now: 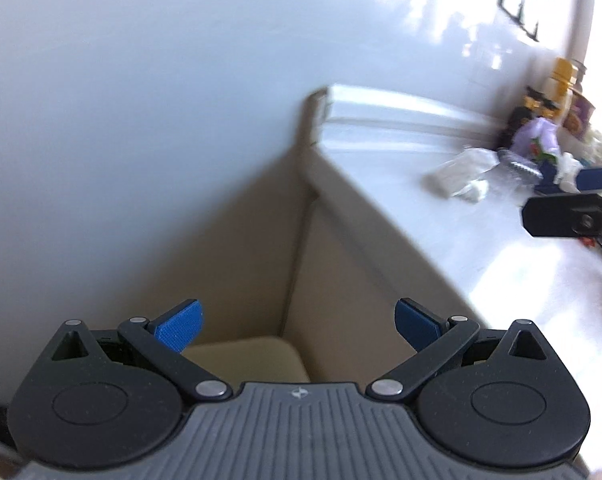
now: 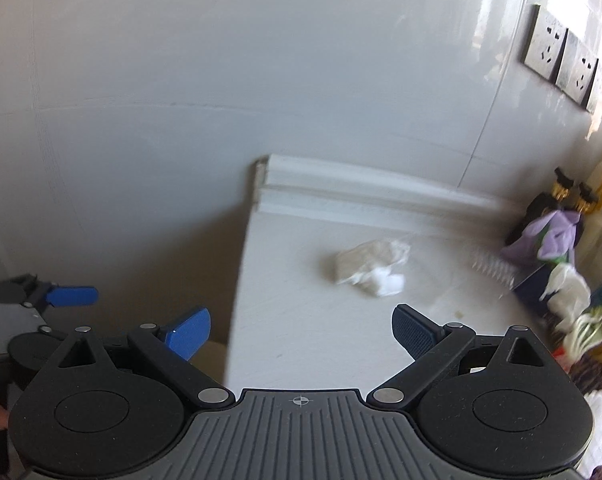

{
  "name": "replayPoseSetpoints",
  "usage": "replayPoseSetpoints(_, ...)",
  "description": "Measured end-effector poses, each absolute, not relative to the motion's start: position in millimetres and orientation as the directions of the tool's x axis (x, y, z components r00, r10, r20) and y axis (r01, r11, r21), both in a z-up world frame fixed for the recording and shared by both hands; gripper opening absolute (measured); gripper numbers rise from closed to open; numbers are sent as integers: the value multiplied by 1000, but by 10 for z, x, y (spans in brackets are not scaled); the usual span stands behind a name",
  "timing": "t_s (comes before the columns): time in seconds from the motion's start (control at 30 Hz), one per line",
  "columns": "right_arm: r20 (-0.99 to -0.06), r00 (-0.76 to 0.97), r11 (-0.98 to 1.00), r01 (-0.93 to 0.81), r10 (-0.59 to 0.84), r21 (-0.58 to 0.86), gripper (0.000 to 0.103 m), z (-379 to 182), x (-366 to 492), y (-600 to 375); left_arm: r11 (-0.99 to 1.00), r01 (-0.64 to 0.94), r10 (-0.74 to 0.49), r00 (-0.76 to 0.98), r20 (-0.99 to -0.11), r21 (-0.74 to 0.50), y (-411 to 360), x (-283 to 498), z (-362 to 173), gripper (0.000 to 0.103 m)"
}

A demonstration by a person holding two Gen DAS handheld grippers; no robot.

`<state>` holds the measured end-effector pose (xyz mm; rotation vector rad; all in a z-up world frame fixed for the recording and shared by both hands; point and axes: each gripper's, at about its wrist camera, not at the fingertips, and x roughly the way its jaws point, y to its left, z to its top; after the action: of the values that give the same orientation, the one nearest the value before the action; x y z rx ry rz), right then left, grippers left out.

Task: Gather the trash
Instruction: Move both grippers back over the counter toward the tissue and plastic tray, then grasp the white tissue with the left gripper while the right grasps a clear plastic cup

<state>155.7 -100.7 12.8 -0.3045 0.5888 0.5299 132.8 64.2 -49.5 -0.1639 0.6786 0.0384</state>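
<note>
A crumpled white tissue (image 2: 371, 266) lies on the white counter (image 2: 301, 320) near the back wall; the left wrist view shows the tissue (image 1: 457, 178) far to the right. My right gripper (image 2: 301, 334) hangs open over the counter's left front, short of the tissue, with nothing between its blue pads. My left gripper (image 1: 299, 328) is open and empty above the beige gap beside the counter's end. A ridged clear plastic piece (image 2: 493, 266) lies to the right of the tissue. One of the left gripper's pads (image 2: 73, 296) shows at the left.
Dark bottles with gold caps (image 2: 561, 200), purple flowers (image 2: 557, 236) and a dark blue box (image 2: 537, 292) crowd the counter's right end. Wall sockets (image 2: 561, 56) sit high on the right. A beige rounded surface (image 1: 253, 356) lies low in the gap below the counter edge (image 1: 381, 216).
</note>
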Motion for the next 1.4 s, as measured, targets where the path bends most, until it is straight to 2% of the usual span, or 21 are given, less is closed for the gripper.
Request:
replayPoseSetpoints(0.23, -601, 732, 874, -473, 321, -111, 99, 257, 2092, -1491, 998, 33, -55, 810, -583, -48, 379, 1601, -221, 102)
replayPoseSetpoints(0.33, -625, 715, 911, -412, 313, -15, 99, 268, 2406, -1767, 997, 80, -75, 834, -547, -15, 250, 1757, -154, 102)
replayPoseSetpoints(0.47, -629, 691, 926, -350, 356, 140, 99, 195, 2724, -2040, 982, 188, -169, 843, -511, -15, 45, 2039, -152, 102)
replayPoseSetpoints(0.7, -627, 674, 918, -340, 390, 206, 92, 41, 2995, -2104, 948, 316, -253, 829, -498, 45, -296, 2370, -200, 96)
replayPoseSetpoints(0.87, -630, 634, 894, -343, 448, 290, 82, -41, 3158, -2061, 933, 357, -285, 811, -511, 47, -391, 2442, -217, 81)
replayPoseSetpoints(1.03, -640, 623, 889, -380, 450, 255, 82, -130, 3263, -1944, 934, 356, -298, 802, -517, 14, -349, 2450, -248, 69)
replayPoseSetpoints(1.1, -642, 611, 879, -412, 463, 242, 82, -158, 3287, -1894, 934, 357, -302, 796, -524, 4, -331, 2456, -263, 60)
replayPoseSetpoints(1.17, -643, 610, 876, -427, 463, 226, 82, -176, 3306, -1848, 937, 348, -296, 794, -531, -1, -300, 2456, -277, 42)
replayPoseSetpoints(1.23, -646, 600, 869, -441, 473, 227, 82, -203, 3331, -1807, 945, 328, -283, 793, -539, -14, -282, 2489, -281, 29)
replayPoseSetpoints(1.33, -654, 594, 869, -444, 468, 218, 82, -262, 3366, -1750, 948, 311, -299, 788, -538, -72, -191, 2490, -286, 21)
replayPoseSetpoints(1.4, -661, 598, 874, -444, 454, 199, 74, -303, 3385, -1709, 951, 294, -297, 787, -540, -95, -152, 2490, -280, 18)
